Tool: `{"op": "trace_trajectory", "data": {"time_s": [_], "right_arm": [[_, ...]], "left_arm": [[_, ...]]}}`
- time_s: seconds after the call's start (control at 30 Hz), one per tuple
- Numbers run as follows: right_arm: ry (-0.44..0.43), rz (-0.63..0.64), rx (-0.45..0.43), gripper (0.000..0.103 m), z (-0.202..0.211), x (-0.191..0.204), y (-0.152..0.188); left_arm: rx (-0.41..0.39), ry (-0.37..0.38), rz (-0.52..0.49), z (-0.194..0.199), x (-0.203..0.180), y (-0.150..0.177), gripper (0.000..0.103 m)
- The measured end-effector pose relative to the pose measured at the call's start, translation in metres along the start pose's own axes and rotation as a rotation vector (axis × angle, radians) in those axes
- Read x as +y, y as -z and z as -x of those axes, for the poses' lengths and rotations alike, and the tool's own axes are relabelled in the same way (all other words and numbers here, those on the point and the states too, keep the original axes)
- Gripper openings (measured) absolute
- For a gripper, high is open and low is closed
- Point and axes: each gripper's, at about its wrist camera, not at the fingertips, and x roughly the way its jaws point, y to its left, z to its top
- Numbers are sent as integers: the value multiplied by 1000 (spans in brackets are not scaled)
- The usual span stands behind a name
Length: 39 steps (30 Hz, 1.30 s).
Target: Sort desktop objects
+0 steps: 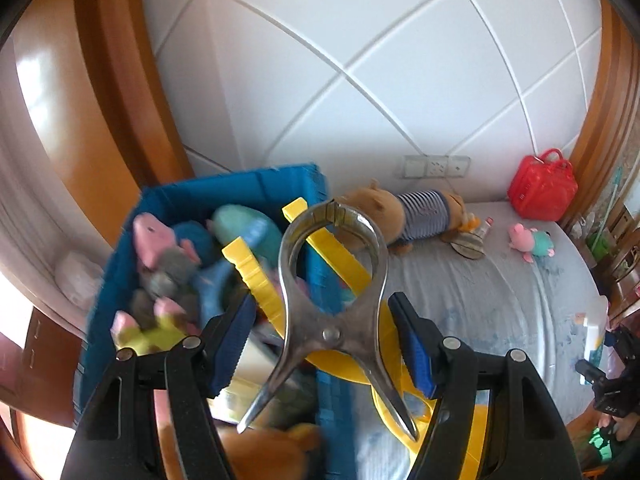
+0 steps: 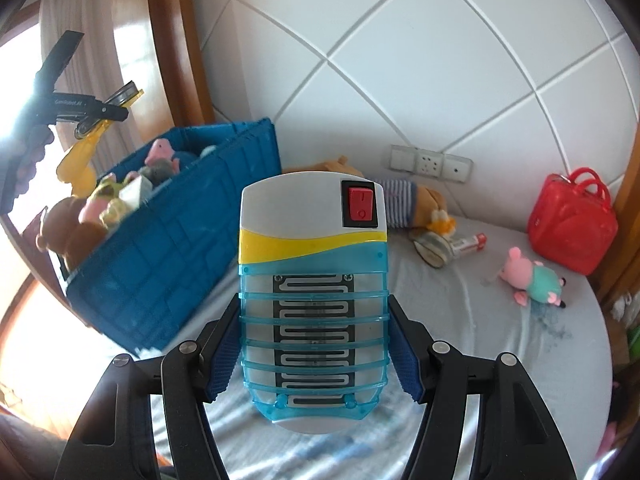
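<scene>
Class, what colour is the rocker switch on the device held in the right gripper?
Red switch, clearest in the right wrist view.

White panelled wall (image 2: 400, 60) with grooved lines, wall sockets (image 2: 430, 164), wooden frame (image 1: 116, 80) at left, bright window light (image 2: 16, 92), bed (image 2: 460, 320) in pale blue sheet.

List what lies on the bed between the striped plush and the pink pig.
In the right wrist view, a roll of tape and a small tube lie between the striped plush and the pink pig; the rest is bare sheet.
</scene>
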Motion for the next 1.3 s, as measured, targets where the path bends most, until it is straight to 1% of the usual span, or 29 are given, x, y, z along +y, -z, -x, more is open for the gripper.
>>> {"op": "trace_trajectory", "data": {"time_s": [0.1, 0.3, 0.4, 0.57, 0.73, 0.83, 1.0, 1.3], "right_arm": [[-10, 21, -15, 65, -7, 34, -20], [-74, 110, -61, 65, -21, 118, -78], [-117, 148, -79, 65, -30, 159, -109], [-194, 194, -92, 65, -52, 226, -156], [-244, 221, -61, 65, -83, 275, -188], [-252, 238, -41, 65, -101, 296, -202], [-251, 251, -21, 65, -123, 313, -220], [-247, 262, -22, 65, -140, 326, -237]], "left_arm": [[-15, -5, 4, 5, 41, -10, 67], [-20, -31, 11, 13, 107, -7, 67], [-25, -54, 31, 20, 143, 0, 67], [-23, -88, 82, 25, 193, 17, 67], [0, -109, 110, 21, 227, 32, 67], [8, -117, 119, 19, 241, 36, 67], [3, -131, 128, 20, 255, 36, 67], [-13, -127, 131, 18, 257, 28, 67]]}}
